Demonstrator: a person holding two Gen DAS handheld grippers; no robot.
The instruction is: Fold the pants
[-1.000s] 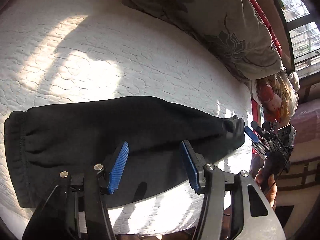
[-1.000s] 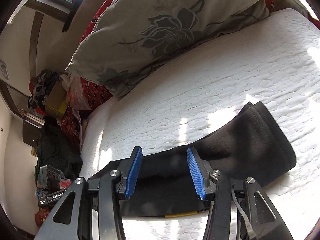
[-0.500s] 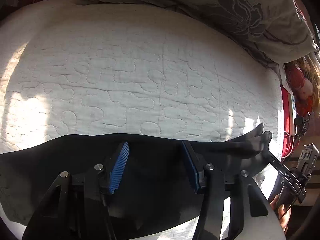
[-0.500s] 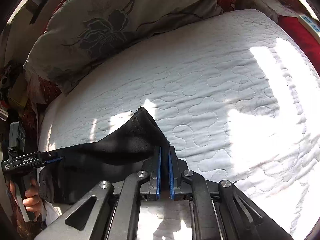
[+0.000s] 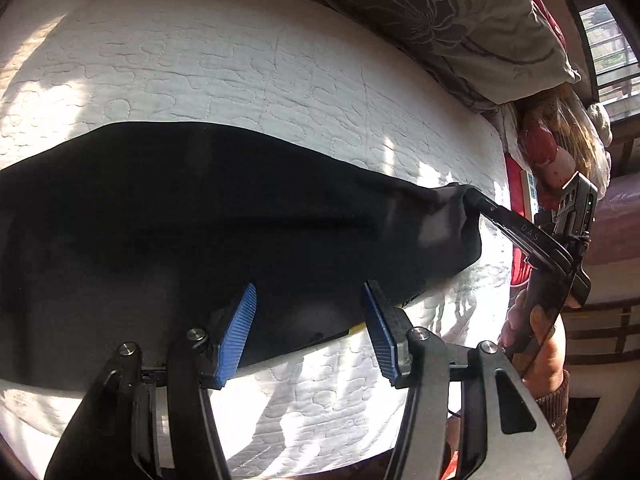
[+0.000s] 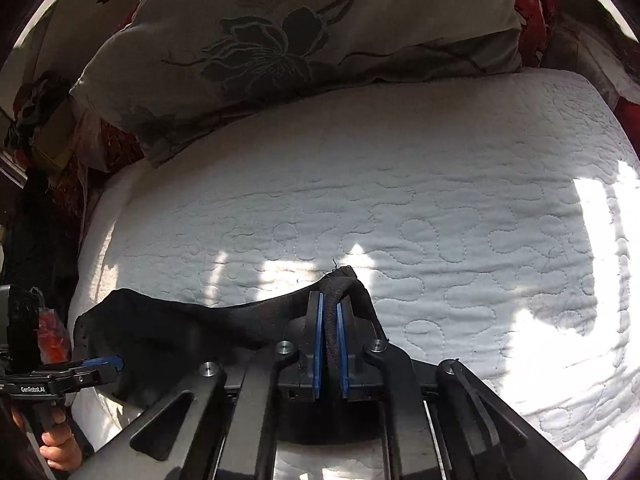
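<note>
Black pants (image 5: 208, 216) stretched lengthwise across the white quilted bed (image 5: 240, 64), long axis left to right, hem end toward right. Dark, matte, folds barely readable; left end cut off. Right claw (image 6: 329, 336) clamped on hem; left claw (image 5: 308, 332) spread wide, empty, above near edge.

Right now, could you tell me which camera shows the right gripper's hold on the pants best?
The right wrist view: the right gripper has its jaws shut on the pants hem, close up. The left wrist view shows it small, at the far end.
</note>
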